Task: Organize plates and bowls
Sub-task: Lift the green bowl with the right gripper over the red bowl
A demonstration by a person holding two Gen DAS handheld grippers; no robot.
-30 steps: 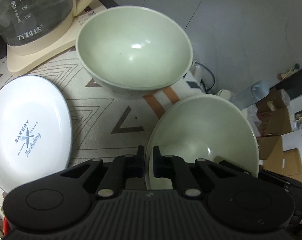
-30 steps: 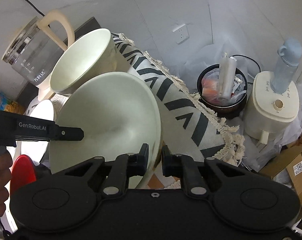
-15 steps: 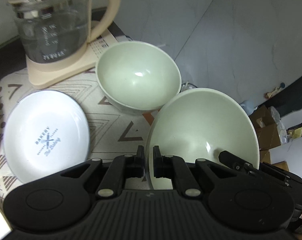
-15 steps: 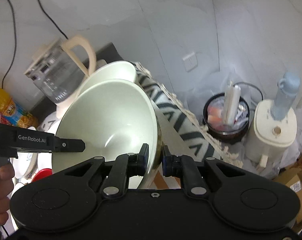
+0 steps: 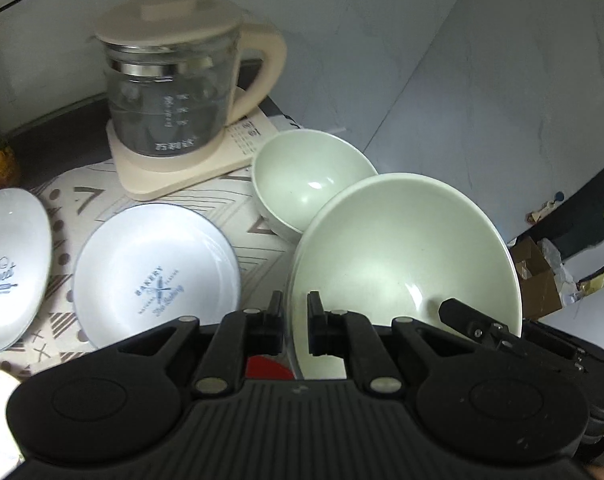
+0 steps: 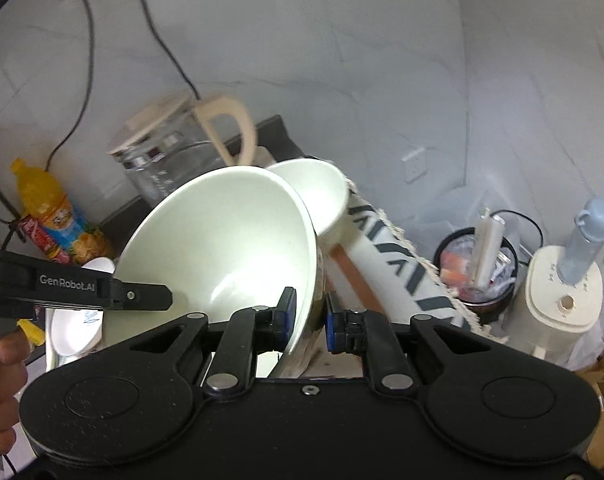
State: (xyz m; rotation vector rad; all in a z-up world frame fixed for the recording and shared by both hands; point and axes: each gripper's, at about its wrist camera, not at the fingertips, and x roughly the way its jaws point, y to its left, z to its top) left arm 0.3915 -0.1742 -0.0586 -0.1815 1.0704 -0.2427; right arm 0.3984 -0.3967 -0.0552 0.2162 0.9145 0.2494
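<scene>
A large pale green bowl (image 5: 401, 264) hangs tilted above the table, gripped on two opposite sides of its rim. My left gripper (image 5: 295, 312) is shut on the near rim in the left wrist view. My right gripper (image 6: 310, 320) is shut on the rim of the same bowl (image 6: 230, 248). A second, smaller green bowl (image 5: 309, 180) stands on the patterned cloth behind it. Two white printed plates (image 5: 154, 272) (image 5: 10, 268) lie to its left.
A glass kettle (image 5: 170, 92) on a cream base stands at the back of the table, with a juice bottle (image 6: 50, 208) further left. Beyond the table's fringed edge, a black bin (image 6: 477, 272) and a cream appliance (image 6: 561, 292) stand on the floor. A hand (image 6: 2, 380) holds the left gripper.
Both grippers have risen with the large bowl held between them. The kettle, small bowl and plates now sit lower and smaller in view, and a second white plate has come into sight.
</scene>
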